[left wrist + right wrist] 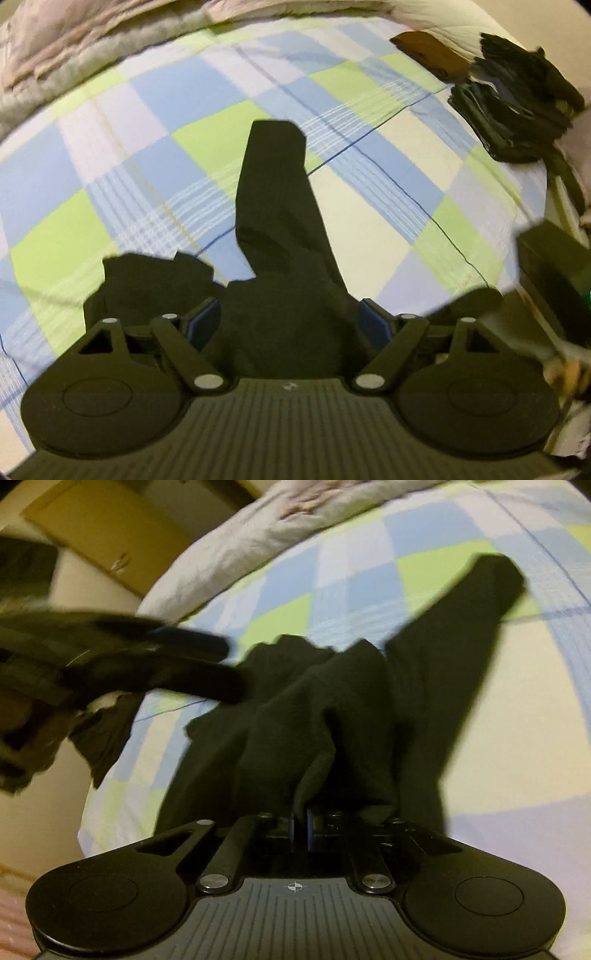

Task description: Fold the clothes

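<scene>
Dim, yellowish indoor light, heavy fisheye bending toward every rim, and motion blur smearing the dark shapes at nine o'clock in the right view.

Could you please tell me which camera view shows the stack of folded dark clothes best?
The left wrist view: the stack of folded dark clothes sits in the upper right on the checked bedsheet, its layers visible. In the right wrist view I cannot pick it out with any certainty.

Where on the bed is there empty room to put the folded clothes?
Bare checked sheet lies between the black garment and the crumpled blanket. It is crowded at the dark clothes pile by the bed's edge.
</scene>
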Tool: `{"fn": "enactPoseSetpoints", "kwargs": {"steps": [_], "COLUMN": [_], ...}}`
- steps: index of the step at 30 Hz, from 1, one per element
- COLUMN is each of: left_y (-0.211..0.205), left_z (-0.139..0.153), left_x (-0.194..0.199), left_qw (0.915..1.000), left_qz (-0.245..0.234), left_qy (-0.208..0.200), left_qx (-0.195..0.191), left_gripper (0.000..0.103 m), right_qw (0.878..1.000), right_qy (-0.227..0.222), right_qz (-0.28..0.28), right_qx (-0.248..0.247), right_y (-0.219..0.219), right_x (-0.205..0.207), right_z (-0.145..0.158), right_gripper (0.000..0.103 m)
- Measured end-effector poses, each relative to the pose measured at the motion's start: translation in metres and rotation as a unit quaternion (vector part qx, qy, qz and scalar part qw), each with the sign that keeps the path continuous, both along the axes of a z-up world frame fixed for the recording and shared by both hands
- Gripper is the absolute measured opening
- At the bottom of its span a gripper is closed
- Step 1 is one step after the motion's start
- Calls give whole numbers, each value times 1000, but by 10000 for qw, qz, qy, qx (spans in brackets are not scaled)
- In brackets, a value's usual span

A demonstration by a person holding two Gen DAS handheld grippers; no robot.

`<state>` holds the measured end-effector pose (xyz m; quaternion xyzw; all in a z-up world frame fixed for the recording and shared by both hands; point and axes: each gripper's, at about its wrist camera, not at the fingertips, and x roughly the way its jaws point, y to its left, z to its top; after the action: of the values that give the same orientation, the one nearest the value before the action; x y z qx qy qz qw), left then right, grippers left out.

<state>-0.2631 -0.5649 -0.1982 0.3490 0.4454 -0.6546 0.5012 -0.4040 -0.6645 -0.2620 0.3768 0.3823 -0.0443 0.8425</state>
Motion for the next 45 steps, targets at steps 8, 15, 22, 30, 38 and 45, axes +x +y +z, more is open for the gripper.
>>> {"fn": "enactPoseSetpoints", "kwargs": {"steps": [8, 15, 22, 30, 38, 45], "left_y": [59, 163, 239, 269, 294, 340], "left_z": [-13, 26, 57, 51, 19, 19], "left_x": [14, 96, 166, 179, 187, 148], "left_qw": [9970, 9998, 9919, 9868, 9766, 9252], "left_qz": [-581, 151, 1156, 1480, 2141, 3778], "left_qy": [141, 143, 268, 374, 199, 288], "left_qx": [485, -12, -444, -537, -80, -193], "left_gripper": [44, 5, 5, 5, 7, 63], "right_qw": [9861, 9877, 9894, 9856, 9603, 8570], "right_qy": [-588, -474, -447, -158, -414, -413], "right_qz": [1295, 1286, 1155, 1548, 2165, 4031], "right_qx": [-858, -755, -758, -659, -1708, -3185], "right_y": [129, 206, 218, 202, 147, 90], "right_x": [21, 40, 69, 78, 96, 201], "right_z": [71, 90, 102, 118, 126, 56], "right_gripper": [6, 6, 6, 3, 85, 85]}}
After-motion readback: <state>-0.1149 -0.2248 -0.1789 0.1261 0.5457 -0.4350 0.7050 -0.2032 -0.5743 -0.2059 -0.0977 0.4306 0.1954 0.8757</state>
